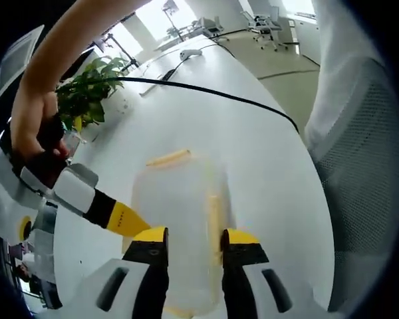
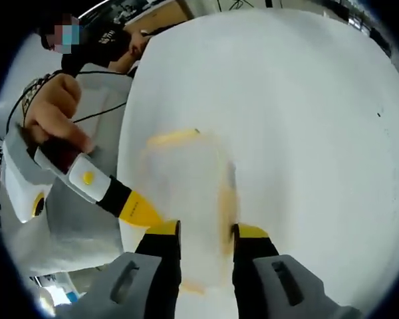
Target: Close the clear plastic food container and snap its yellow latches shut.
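The clear plastic food container stands on the white table, blurred, with one yellow latch on its far edge and another along its right side. My left gripper hovers over its near end, jaws apart, yellow tips either side of the lid. The right gripper, held by a hand, reaches in from the left and touches the container's side. In the right gripper view the container lies between my right gripper's spread jaws, and the left gripper comes in from the left.
A potted plant stands at the table's far left, and a black cable runs across the table behind the container. A mesh office chair is close on the right. A seated person is beyond the table edge.
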Demonstrator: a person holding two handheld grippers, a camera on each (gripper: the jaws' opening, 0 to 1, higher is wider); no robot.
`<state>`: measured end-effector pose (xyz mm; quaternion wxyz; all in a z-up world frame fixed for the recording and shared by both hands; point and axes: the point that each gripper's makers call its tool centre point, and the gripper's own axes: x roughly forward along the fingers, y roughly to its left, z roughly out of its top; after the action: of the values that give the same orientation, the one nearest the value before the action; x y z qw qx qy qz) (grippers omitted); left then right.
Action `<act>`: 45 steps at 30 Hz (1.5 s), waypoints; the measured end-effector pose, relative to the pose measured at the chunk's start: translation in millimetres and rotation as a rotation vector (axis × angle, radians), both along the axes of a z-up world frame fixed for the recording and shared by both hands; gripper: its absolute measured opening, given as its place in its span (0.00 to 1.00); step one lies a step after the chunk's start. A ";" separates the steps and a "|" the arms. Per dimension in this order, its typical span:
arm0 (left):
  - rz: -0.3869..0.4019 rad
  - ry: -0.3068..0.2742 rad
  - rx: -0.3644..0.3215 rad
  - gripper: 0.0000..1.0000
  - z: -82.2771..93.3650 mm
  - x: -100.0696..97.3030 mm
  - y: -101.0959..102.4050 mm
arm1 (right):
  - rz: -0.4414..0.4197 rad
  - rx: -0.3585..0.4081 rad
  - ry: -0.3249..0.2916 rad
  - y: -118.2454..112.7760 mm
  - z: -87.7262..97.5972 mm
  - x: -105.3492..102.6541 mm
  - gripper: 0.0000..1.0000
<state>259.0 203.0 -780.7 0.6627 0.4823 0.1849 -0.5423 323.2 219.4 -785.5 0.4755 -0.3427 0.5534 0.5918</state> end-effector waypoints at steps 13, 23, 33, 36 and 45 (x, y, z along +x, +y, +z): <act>-0.005 -0.003 0.008 0.24 -0.3 0.8 -0.7 | 0.088 0.013 0.060 -4.0 1.0 2.1 0.20; -0.011 -0.001 0.006 0.24 3.6 0.3 0.4 | 0.063 0.118 0.109 -3.9 -1.6 11.8 0.18; -0.011 -0.002 0.005 0.25 2.9 1.9 -1.3 | 0.075 0.069 0.052 -1.0 0.6 0.6 0.21; -0.014 0.006 0.002 0.25 3.8 2.5 -1.5 | 0.039 0.080 0.030 -1.6 1.7 -1.5 0.22; 0.189 0.185 -0.151 0.27 9.0 4.1 -4.1 | -0.007 0.212 -0.113 1.0 8.4 -5.2 0.23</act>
<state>263.2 198.9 -771.7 0.7252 0.3593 0.2483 -0.5322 318.0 220.4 -777.1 0.5417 -0.3215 0.4610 0.6250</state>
